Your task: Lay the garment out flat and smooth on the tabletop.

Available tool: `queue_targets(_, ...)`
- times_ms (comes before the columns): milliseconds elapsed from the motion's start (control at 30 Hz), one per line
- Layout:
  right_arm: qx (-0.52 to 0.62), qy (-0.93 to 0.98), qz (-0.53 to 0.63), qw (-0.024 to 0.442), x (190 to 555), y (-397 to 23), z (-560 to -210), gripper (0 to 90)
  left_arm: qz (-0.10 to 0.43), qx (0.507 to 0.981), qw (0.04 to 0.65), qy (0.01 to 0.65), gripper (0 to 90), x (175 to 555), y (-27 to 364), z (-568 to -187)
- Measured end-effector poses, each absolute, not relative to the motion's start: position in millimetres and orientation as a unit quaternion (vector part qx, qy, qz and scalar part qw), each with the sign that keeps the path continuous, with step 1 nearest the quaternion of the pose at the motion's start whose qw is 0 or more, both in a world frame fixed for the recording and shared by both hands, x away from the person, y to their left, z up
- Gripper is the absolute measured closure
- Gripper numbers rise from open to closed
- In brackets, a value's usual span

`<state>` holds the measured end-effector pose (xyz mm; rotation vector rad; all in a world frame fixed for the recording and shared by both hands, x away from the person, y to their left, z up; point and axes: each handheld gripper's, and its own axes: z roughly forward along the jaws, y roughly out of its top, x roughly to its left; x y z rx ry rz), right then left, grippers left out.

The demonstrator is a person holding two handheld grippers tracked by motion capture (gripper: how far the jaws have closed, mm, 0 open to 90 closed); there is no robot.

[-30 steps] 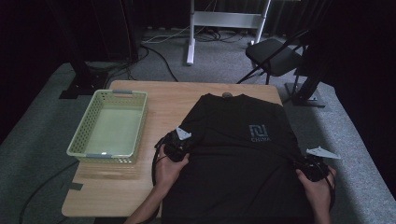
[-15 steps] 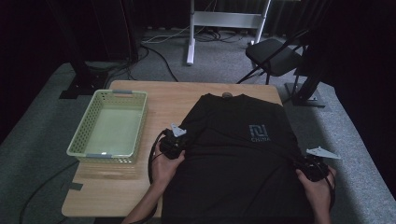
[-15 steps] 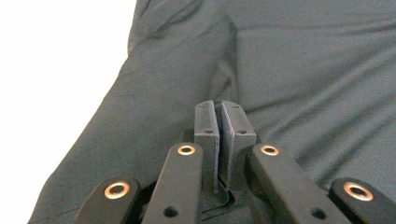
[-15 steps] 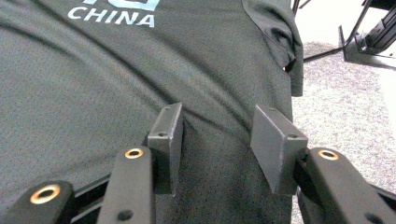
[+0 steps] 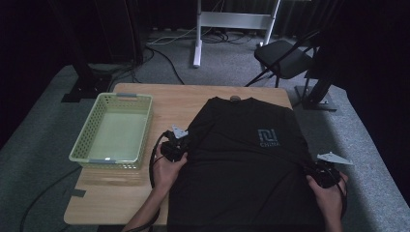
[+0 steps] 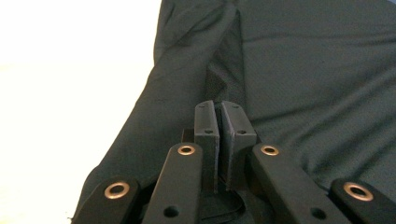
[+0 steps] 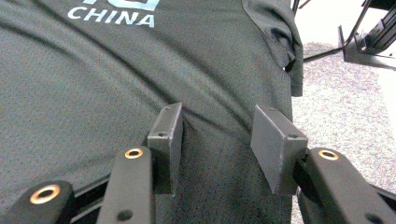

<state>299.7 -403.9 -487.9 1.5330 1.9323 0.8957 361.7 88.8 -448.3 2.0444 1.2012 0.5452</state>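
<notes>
Shirt: black T-shirt [image 5: 244, 164] lies flat across the right half of the table [image 5: 125, 198], collar at twelve o'clock, hem at six; that is its long axis.
Left gripper: left gripper [image 5: 175, 146] sits on the shirt's nine o'clock edge, jaws together. In the left gripper view a ridge of sleeve cloth [image 6: 187, 88] runs up just past the tips; whether any is pinched, I cannot tell.
Right gripper: right gripper [image 5: 323, 173] at the four o'clock edge, jaws apart, fabric lying under and between them, not clamped.
Key relation: the shirt's body lies at three o'clock from the left gripper, nine o'clock from the right.
Nearer hand: left, to the sleeve.
Basket: green basket [image 5: 82, 145], nine o'clock, apart from the shirt.
</notes>
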Motion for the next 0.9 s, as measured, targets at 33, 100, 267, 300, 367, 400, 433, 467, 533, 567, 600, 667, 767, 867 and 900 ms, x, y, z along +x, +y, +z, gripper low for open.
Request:
queue_targets(33,0.565,0.712,0.330,0.256,300,-404,-488,53.7,0.211,0.787,0.347,0.463,86.7,362,89,-448)
queue_targets(100,0.565,0.712,0.330,0.256,300,-404,-488,53.7,0.212,0.786,0.347,0.465,86.7,363,91,-447)
queue_targets(267,0.565,0.712,0.330,0.256,300,-404,-488,53.6,0.214,0.785,0.345,0.468,86.7,364,93,-446)
queue_targets(300,0.565,0.712,0.330,0.256,300,-404,-488,53.6,0.214,0.785,0.345,0.468,86.7,364,93,-446)
queue_targets(367,0.565,0.712,0.330,0.256,300,-404,-488,53.5,0.214,0.784,0.345,0.470,86.7,365,94,-446)
queue_targets(400,0.565,0.711,0.330,0.256,300,-404,-488,53.5,0.215,0.784,0.345,0.469,86.7,365,95,-446)
queue_targets(433,0.565,0.712,0.330,0.256,300,-404,-488,53.4,0.215,0.783,0.346,0.470,86.7,365,95,-445)
queue_targets(467,0.565,0.712,0.330,0.256,300,-404,-488,53.4,0.216,0.782,0.346,0.471,86.7,366,96,-445)
queue_targets(533,0.565,0.712,0.330,0.256,300,-404,-488,52.8,0.217,0.781,0.347,0.472,86.7,367,97,-444)
queue_targets(567,0.565,0.712,0.330,0.255,300,-404,-488,52.7,0.217,0.780,0.347,0.473,86.7,367,97,-444)
queue_targets(600,0.565,0.712,0.330,0.256,300,-404,-488,52.7,0.218,0.781,0.346,0.473,86.7,367,98,-444)
queue_targets(667,0.565,0.712,0.330,0.256,300,-404,-488,52.7,0.218,0.780,0.346,0.474,86.7,368,98,-443)
queue_targets(767,0.565,0.712,0.330,0.256,300,-404,-488,52.6,0.219,0.779,0.344,0.475,86.7,369,99,-444)
queue_targets(867,0.565,0.712,0.330,0.256,300,-404,-488,52.6,0.220,0.778,0.343,0.478,86.7,371,100,-445)
queue_targets(900,0.565,0.712,0.330,0.256,300,-404,-488,52.6,0.221,0.778,0.342,0.480,86.7,371,100,-444)
